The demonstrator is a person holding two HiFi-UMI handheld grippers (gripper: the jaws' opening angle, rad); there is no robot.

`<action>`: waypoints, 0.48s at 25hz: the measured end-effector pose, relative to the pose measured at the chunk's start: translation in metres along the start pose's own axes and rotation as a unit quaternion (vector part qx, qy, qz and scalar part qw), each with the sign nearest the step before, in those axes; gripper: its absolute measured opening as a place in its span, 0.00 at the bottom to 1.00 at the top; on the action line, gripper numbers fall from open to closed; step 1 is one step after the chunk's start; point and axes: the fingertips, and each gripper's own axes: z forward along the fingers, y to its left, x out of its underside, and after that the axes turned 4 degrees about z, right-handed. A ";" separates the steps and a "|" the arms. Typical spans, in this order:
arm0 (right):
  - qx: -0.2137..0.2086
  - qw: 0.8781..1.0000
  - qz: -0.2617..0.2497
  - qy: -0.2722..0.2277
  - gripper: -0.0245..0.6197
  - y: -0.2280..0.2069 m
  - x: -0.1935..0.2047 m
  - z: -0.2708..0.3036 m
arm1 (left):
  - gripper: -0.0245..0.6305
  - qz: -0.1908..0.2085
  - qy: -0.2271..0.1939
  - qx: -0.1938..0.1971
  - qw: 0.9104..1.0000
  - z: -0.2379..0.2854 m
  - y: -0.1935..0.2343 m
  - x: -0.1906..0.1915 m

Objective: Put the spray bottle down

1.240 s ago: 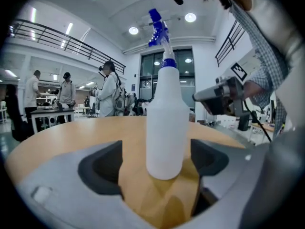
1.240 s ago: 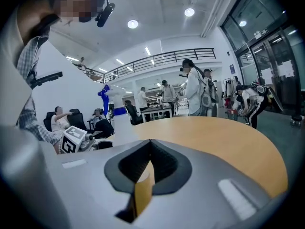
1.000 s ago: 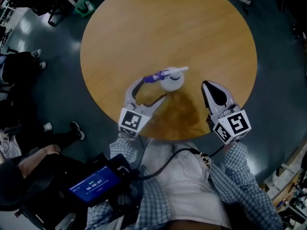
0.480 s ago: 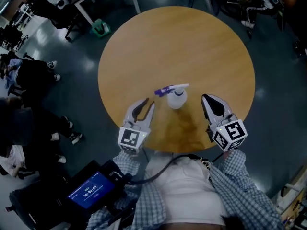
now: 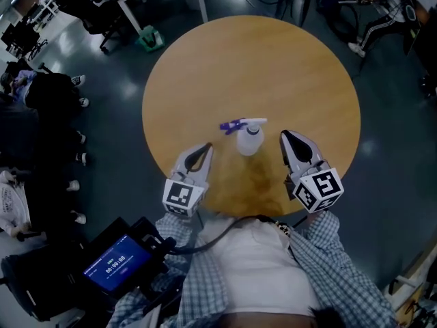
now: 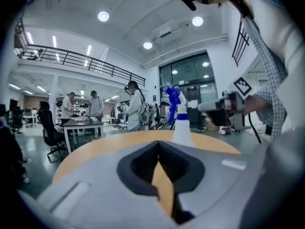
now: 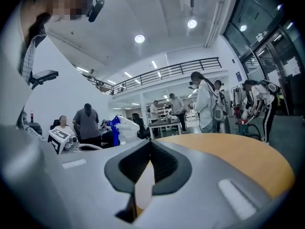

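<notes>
The big round table (image 5: pixel 273 60) is wood and has lots of bare room. The spray bottle (image 5: pixel 249 139) stands up straight on it, a bit nearer the person than the middle. Nothing holds it, so the job looks done. There is a darker patch on the wood between the bottle and the person's edge. I cannot tell if it is wet or just a shadow. If it is wet, a bottle pushed onto it could slide.

The left gripper (image 5: pixel 207 146) is just beside the bottle on one side. The right gripper (image 5: pixel 285 134) is near it on the other side. The left gripper view shows its two jaws pressed together with nothing between them. The right gripper view shows the same. Neither one touches the bottle. The danger is a careless swing. If either gripper moves sideways toward the middle, it could knock the bottle over. Pulling them straight back looks safer.

The bottle is tall with a small bottom, so I think it tips easily. Its purple trigger top (image 5: pixel 234 125) sticks out toward the left gripper's side. It is the smallest part but the easiest to catch. A jaw that snags it could spin the bottle or tip it, and then it might roll toward the table's edge.
</notes>
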 end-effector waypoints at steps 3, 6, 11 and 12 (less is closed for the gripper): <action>-0.001 1.000 0.000 -0.003 0.04 -0.001 -0.002 0.003 | 0.04 0.017 0.000 0.004 1.000 0.001 0.002 0.008; -0.003 1.000 -0.002 -0.003 0.04 0.000 -0.004 0.005 | 0.04 0.025 -0.004 0.001 1.000 0.003 0.004 0.008; -0.008 1.000 -0.009 0.002 0.04 0.002 -0.004 0.004 | 0.04 0.027 0.002 0.004 1.000 0.003 -0.001 0.004; -0.008 1.000 -0.009 0.003 0.04 0.002 -0.004 0.004 | 0.04 0.028 0.000 0.004 1.000 0.004 -0.001 0.006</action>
